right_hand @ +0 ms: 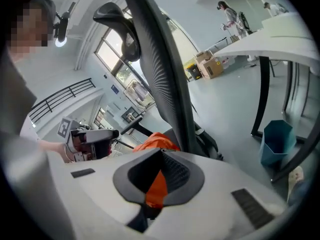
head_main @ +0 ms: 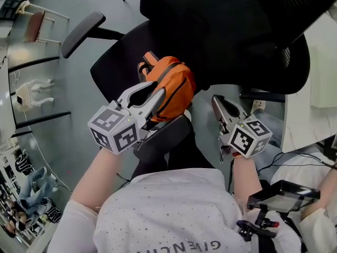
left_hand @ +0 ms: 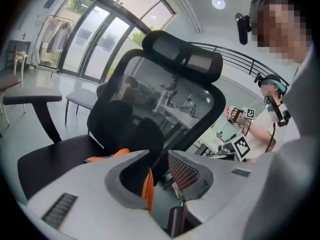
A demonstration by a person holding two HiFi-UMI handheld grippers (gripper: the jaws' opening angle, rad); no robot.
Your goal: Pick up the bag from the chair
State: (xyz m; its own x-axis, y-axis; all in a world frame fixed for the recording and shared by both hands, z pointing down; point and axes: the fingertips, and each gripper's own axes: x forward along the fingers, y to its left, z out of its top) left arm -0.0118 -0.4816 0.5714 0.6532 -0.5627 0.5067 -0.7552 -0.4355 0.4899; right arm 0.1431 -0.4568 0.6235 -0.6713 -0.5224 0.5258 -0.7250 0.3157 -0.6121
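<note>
Where blk mesh chair (head_main: 221, 25) dips, rumpled orange bag (head_main: 171, 86) slumps.

The bag (head_main: 169, 83) sits on the chair (head_main: 118, 67), just ahead of the left gripper (head_main: 156, 95) fingertips and ahead-left of the right gripper (head_main: 216, 100) fingertips. The backrest (head_main: 221, 30) stands beyond the bag, past both pairs of fingers. The far armrest (head_main: 82, 31) lies well left of the left fingers. The near armrest (head_main: 163, 137) lies under the left gripper, behind its fingertips. A bin (right_hand: 277, 141) stands right of the right fingers, beside a desk (right_hand: 285, 31).
</note>
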